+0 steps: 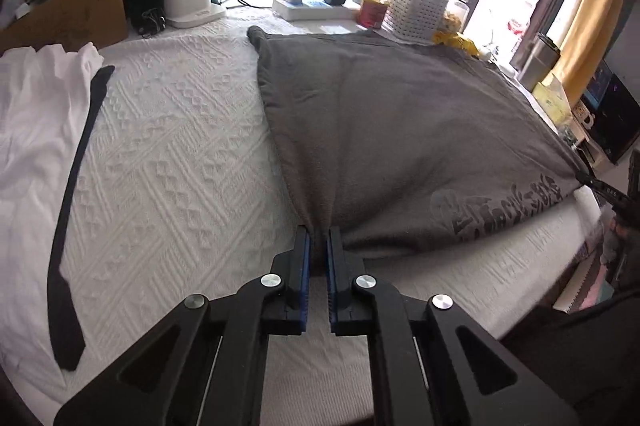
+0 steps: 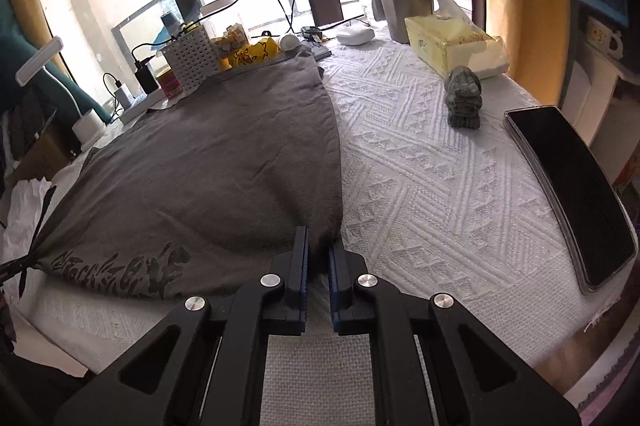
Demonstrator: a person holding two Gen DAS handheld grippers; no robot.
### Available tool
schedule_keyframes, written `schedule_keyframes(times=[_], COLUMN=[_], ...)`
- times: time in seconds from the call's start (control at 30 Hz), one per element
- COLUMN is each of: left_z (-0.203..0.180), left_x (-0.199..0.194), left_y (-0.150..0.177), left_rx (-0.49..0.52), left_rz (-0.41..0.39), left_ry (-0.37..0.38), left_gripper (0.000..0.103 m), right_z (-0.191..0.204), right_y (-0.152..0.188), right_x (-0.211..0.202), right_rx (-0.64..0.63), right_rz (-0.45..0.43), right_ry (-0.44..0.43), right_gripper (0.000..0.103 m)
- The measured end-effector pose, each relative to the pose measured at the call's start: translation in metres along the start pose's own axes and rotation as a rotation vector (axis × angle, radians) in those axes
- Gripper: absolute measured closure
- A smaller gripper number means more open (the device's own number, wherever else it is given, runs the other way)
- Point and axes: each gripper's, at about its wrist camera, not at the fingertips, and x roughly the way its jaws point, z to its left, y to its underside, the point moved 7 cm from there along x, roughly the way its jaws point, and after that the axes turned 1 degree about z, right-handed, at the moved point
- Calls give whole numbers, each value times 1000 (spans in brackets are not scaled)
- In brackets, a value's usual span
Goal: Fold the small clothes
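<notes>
A grey shirt (image 1: 400,130) is spread flat on a worktop (image 1: 180,154) covered by a white cloth woven in raised diamonds and chevrons. It reaches from the front edge to the clutter along the back edge by the window. A dark print (image 2: 120,266) is seen on its near hem.

The shirt's near left corner is pinched by the left gripper (image 1: 319,238), its jaws drawn narrow with bunched fabric between the blue pads. The near right corner is gripped likewise by the right gripper (image 2: 319,238), jaws almost closed on a gather of cloth. Creases are seen fanning out from both corners.

The shirt is judged to be light, soft knit cotton, limp and without stiffness; sagging in the middle is to be expected once it is lifted. Slipping is unlikely, as the fabric is matt. The two corners already taken are judged the right places to hold for a lengthwise fold.

At the left edge of the worktop, a white garment (image 1: 36,114) and a black strap (image 1: 72,210) are seen.
</notes>
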Motion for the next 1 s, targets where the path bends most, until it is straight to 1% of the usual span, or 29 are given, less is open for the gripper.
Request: schedule_keyframes(times=[0.07, 0.1, 0.2, 0.27, 0.43, 0.53, 0.57, 0.63, 0.67, 0.7, 0.73, 0.77, 0.8, 0.87, 0.93, 0.97, 1.0], left_z=[-3, -6, -16, -16, -11, -11, -12, -13, -12, -12, -11, -9, -6, 6, 18, 24, 29], left_x=[-9, -16, -24, -23, -8, -2, 0, -1, -1, -1, -3, -4, -6, -11, -16, -18, -19], left_y=[5, 7, 20, 29, 47, 53, 55, 56, 56, 55, 53, 51, 47, 39, 30, 24, 19], left_rx=[4, 12, 50, 53, 19, 57, 83, 124, 151, 175, 200, 216, 222, 211, 184, 164, 145], left_rz=[-2, -13, 22, 50, 105, 137, 161, 177, 192, 197, 192, 189, 187, 176, 160, 144, 126], left_ry=[3, -8, -11, -11, -6, -27, -36, -39, -47, -63, -89, -110, -125, -179, -217, -235, -245], left_gripper=[97, 97, 97, 97, 97, 96, 94, 93, 89, 81, 77, 75, 75, 75, 69, 58, 49], right_z=[-2, -2, -5, -7, -11, -13, -13, -14, -15, -15, -16, -16, -17, -22, -28, -29, -29], right_y=[3, 5, 14, 18, 32, 38, 39, 39, 39, 39, 37, 33, 28, 14, 0, -5, -10], right_x=[-6, -8, -15, -18, -15, -13, -13, -13, -13, -14, -16, -20, -25, -36, -45, -46, -45], right_rx=[-7, -14, -34, -36, -42, -37, -34, -24, -19, -11, -9, -13, -22, -35, -24, -26, -34], right_rz=[4, 8, 21, 26, 55, 69, 72, 76, 75, 75, 69, 54, 32, -14, -50, -57, -62], right_ry=[5, 10, 28, 33, 44, 41, 40, 38, 40, 36, 42, 62, 97, 158, 164, 155, 154], right_gripper=[94, 94, 94, 94, 94, 94, 94, 94, 94, 93, 93, 93, 93, 93, 93, 90, 90])
